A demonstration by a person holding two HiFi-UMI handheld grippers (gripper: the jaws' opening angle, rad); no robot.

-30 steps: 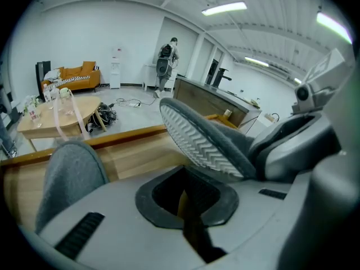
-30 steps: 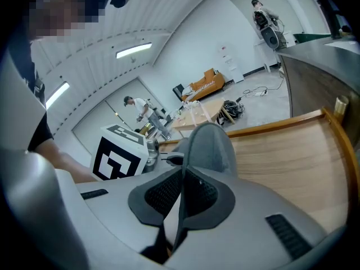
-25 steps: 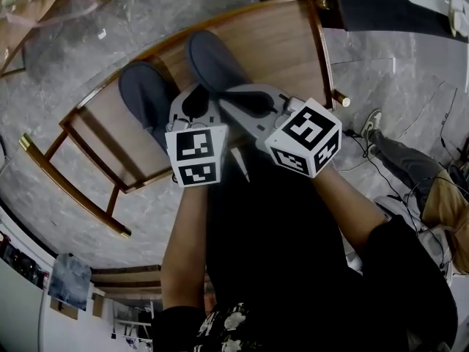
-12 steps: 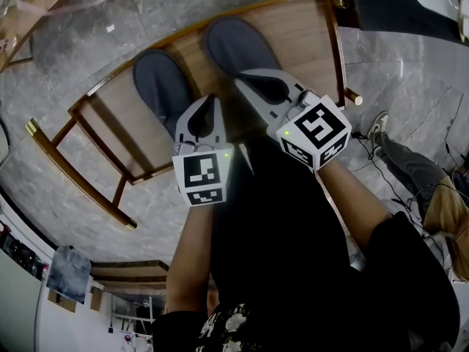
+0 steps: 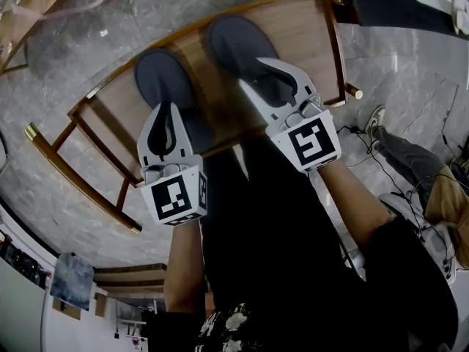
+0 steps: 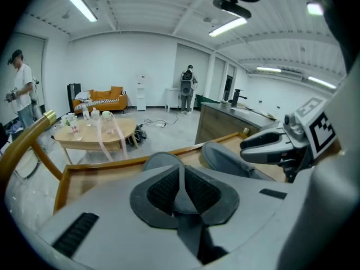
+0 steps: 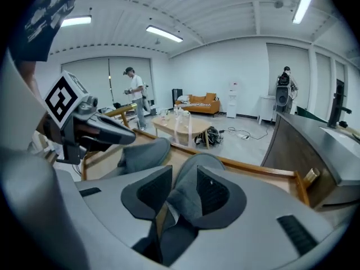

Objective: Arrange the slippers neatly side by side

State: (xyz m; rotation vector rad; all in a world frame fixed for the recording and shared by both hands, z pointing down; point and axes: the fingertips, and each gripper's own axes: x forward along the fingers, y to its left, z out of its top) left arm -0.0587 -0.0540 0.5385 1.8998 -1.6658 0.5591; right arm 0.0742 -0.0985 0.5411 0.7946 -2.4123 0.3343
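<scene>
Wooden rack (image 5: 304, 39) w/ brass-capped ends (image 5: 31, 132) stood on grey marble floor (image 5: 146, 13). At head view's right edge lay another person's sneaker (image 5: 374, 121) & trouser leg. Across the rm: orange sofa (image 6: 100, 98) against the wall, white water dispenser (image 6: 141, 93) near it, low round table (image 6: 95, 135) w/ bottles (image 6: 73, 127) on top. One person (image 6: 19, 91) stood at left, a 2nd (image 6: 188, 84) at the back. Dark counter (image 6: 230, 120) ran along the right. Ceiling strip lights (image 6: 79, 3) were on.
</scene>
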